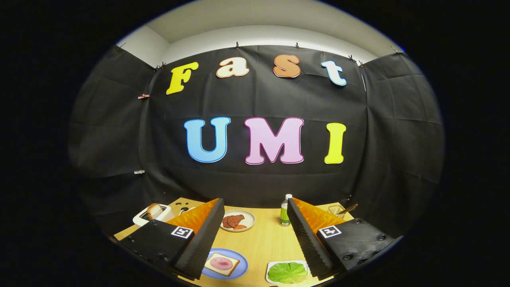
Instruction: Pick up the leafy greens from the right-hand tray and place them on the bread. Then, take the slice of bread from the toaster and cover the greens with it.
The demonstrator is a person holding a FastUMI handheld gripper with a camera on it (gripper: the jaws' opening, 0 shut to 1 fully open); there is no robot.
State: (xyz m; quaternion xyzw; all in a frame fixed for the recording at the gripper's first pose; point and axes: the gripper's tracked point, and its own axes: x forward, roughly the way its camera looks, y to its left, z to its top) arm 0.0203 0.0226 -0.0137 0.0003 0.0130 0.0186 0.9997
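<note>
Gripper view: claw (255, 239) spread wide above wooden table (263, 243); green leafy lettuce (287, 272) on white tray (271, 266) at near edge, between fingers, nearer right one.

Table: a pale wooden tabletop (263, 243) runs from the gripper's fingers back to the booth's black cloth wall.
Gripper: the gripper (255, 207) hangs above the table, fingers spread wide apart, nothing between them.
Near left: a round blue plate (239, 271), partly behind the left finger, carries a square slice of bread (221, 264) with a round pink slice of ham on it.
Near right: a small white tray (273, 266) just right of the plate holds green leafy greens (287, 272).
Middle back: a round white plate (248, 218) holds brown meat pieces.
Right of it: a small upright green bottle (285, 212).
Far left: a white toaster (153, 217) with a bread slice (153, 210) standing in it.
Far right: what seems a wire basket (336, 209), beyond the right finger.
</note>
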